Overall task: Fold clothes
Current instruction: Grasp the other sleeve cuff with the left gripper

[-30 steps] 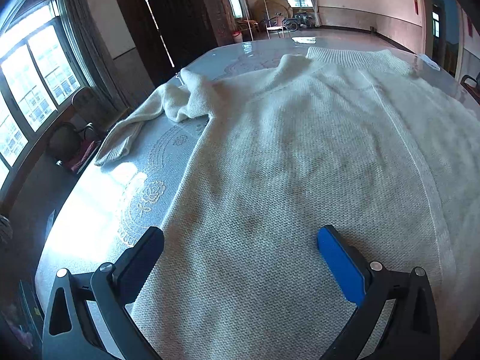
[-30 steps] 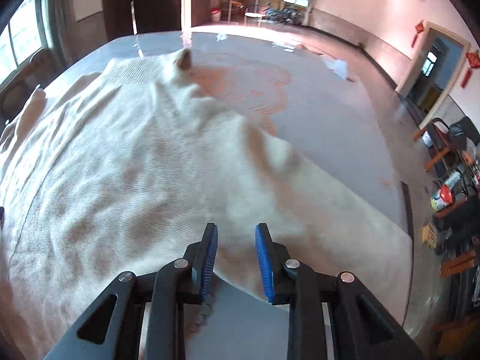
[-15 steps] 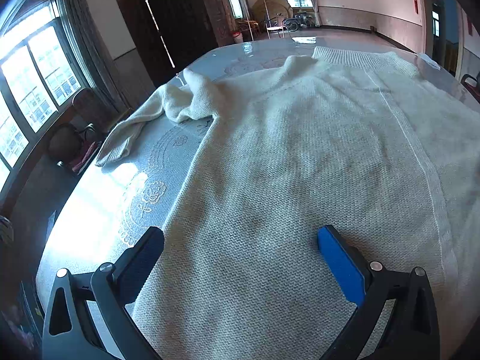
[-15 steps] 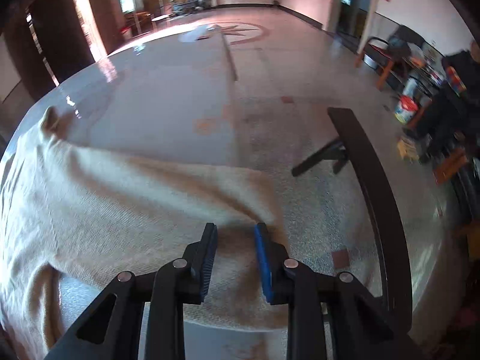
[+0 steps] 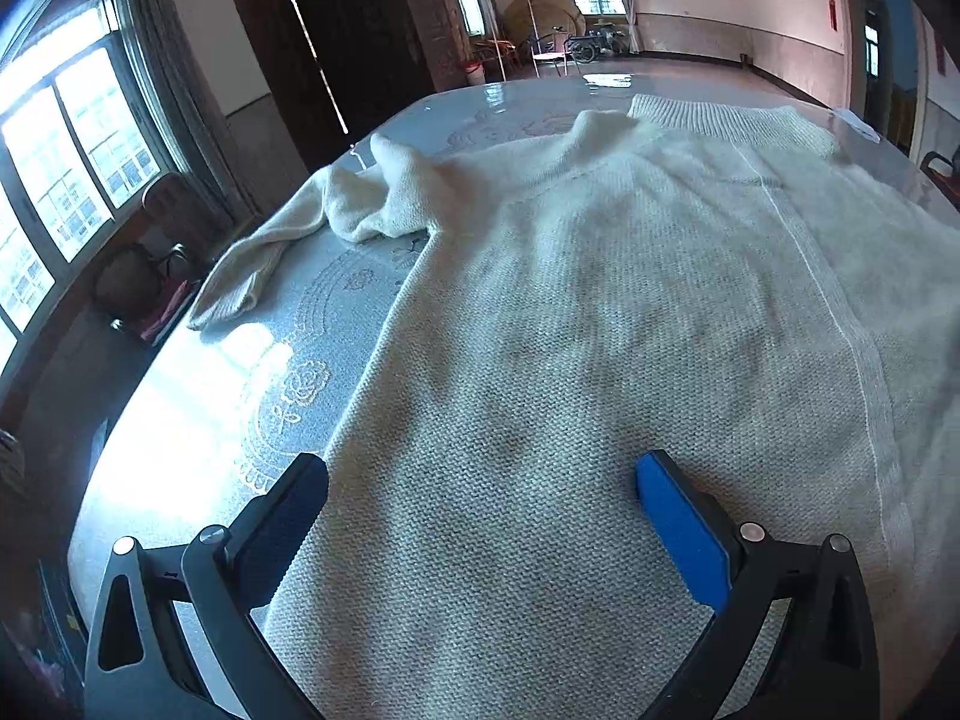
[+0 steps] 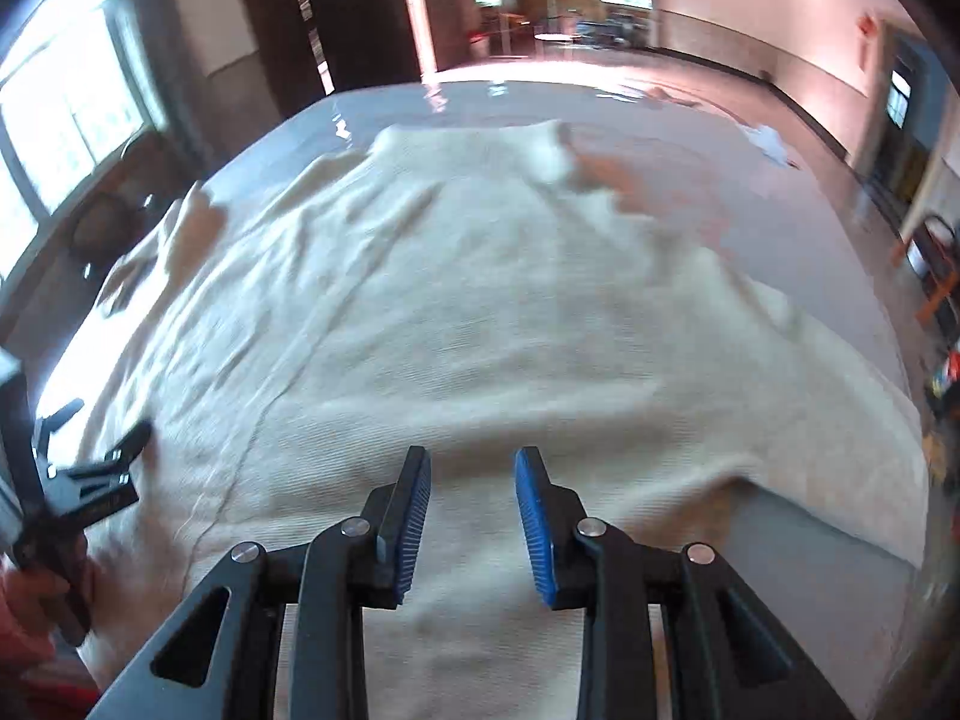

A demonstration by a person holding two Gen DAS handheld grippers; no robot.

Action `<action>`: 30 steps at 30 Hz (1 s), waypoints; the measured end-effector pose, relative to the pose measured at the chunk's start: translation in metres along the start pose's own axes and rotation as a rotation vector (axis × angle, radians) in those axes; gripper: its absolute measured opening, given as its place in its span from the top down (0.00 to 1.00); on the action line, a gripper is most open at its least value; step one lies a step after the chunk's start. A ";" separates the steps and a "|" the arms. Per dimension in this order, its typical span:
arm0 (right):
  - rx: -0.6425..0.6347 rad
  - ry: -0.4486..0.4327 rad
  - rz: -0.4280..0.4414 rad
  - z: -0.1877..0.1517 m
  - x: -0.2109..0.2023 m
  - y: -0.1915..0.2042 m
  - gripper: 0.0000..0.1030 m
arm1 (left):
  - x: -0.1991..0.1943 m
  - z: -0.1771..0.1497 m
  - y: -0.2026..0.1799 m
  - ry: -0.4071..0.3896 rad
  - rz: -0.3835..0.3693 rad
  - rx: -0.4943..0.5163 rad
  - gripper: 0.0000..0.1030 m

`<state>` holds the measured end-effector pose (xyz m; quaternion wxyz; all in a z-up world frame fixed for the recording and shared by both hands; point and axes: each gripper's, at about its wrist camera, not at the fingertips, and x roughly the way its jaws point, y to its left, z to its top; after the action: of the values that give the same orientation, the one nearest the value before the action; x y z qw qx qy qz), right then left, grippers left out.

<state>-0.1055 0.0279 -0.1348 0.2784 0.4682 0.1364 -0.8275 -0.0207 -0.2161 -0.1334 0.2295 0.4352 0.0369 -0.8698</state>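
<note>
The cream sweater (image 5: 600, 330) lies flat on the table (image 5: 198, 420); the left gripper (image 5: 480, 516) hovers wide open over its hem, empty; the right gripper (image 6: 473, 516), jaws narrowly parted, holds nothing; pinching one knit layer could drag the sweater askew.

Smeared by motion across the whole right wrist view: knit texture of the cream knitted sweater (image 6: 480, 312) lost. Cut off at the left wrist view's right and bottom edges: sweater's right side and hem. Hidden under the sweater: most of the grey patterned tabletop (image 5: 198, 396). Far-end furniture too small to identify.
</note>
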 end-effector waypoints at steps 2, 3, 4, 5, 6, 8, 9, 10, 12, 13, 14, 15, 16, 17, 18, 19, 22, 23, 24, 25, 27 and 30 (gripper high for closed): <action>-0.074 -0.015 -0.075 -0.010 0.014 0.031 0.72 | 0.000 -0.006 0.009 0.019 -0.060 -0.028 0.00; -0.106 -0.027 -0.117 -0.015 0.020 0.044 0.72 | 0.000 -0.009 0.013 0.029 -0.089 -0.041 0.00; -0.137 -0.040 -0.159 -0.021 0.027 0.057 0.70 | -0.001 -0.012 0.017 0.039 -0.119 -0.054 0.00; -0.161 -0.054 -0.198 -0.028 0.029 0.066 0.67 | -0.004 -0.017 0.018 0.037 -0.134 -0.039 0.00; -0.167 -0.094 -0.232 -0.037 0.026 0.069 0.67 | -0.008 -0.021 0.019 0.039 -0.160 -0.016 0.00; -0.154 -0.148 -0.272 -0.048 0.022 0.071 0.66 | -0.015 -0.029 0.020 0.045 -0.226 0.045 0.00; -0.160 -0.150 -0.286 -0.049 0.020 0.071 0.63 | -0.015 -0.026 0.025 0.051 -0.252 0.070 0.00; -0.161 -0.150 -0.297 -0.048 0.019 0.070 0.60 | -0.014 -0.022 0.030 0.058 -0.276 0.093 0.00; -0.154 -0.150 -0.316 -0.047 0.017 0.067 0.54 | -0.009 -0.009 0.046 0.056 -0.288 0.111 0.00; -0.152 -0.150 -0.321 -0.045 0.017 0.067 0.53 | -0.005 0.003 0.059 0.035 -0.249 0.093 0.00; -0.149 -0.150 -0.321 -0.045 0.016 0.067 0.53 | 0.000 0.017 0.076 0.008 -0.189 0.061 0.00; -0.145 -0.150 -0.317 -0.045 0.016 0.068 0.53 | 0.008 0.033 0.096 -0.011 -0.137 0.014 0.00; -0.141 -0.149 -0.313 -0.043 0.018 0.069 0.52 | 0.016 0.049 0.116 -0.027 -0.086 -0.036 0.00; -0.137 -0.148 -0.310 -0.039 0.022 0.070 0.51 | 0.025 0.066 0.137 -0.044 -0.035 -0.085 0.00; -0.132 -0.148 -0.305 -0.039 0.023 0.070 0.51 | 0.034 0.081 0.154 -0.053 0.012 -0.108 0.00; -0.127 -0.147 -0.299 -0.040 0.022 0.071 0.51 | 0.043 0.097 0.170 -0.061 0.058 -0.128 0.00; -0.106 -0.145 -0.276 -0.044 0.019 0.072 0.49 | 0.068 0.137 0.203 -0.082 0.267 -0.063 0.00; -0.097 -0.144 -0.267 -0.044 0.019 0.071 0.49 | 0.076 0.144 0.206 -0.083 0.277 0.003 0.00; -0.087 -0.143 -0.257 -0.044 0.018 0.069 0.48 | 0.085 0.151 0.209 -0.082 0.281 0.074 0.00; -0.076 -0.141 -0.250 -0.043 0.019 0.066 0.46 | 0.095 0.152 0.209 -0.062 0.273 0.138 0.00; -0.053 -0.138 -0.240 -0.041 0.022 0.062 0.41 | 0.114 0.150 0.209 -0.022 0.242 0.249 0.00; -0.016 -0.131 -0.226 -0.040 0.023 0.057 0.35 | 0.127 0.145 0.206 -0.024 0.184 0.323 0.00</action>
<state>-0.0540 -0.0064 -0.1735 0.1956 0.3925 0.1764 -0.8812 -0.1045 -0.4851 -0.1145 0.2357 0.4576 -0.1460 -0.8448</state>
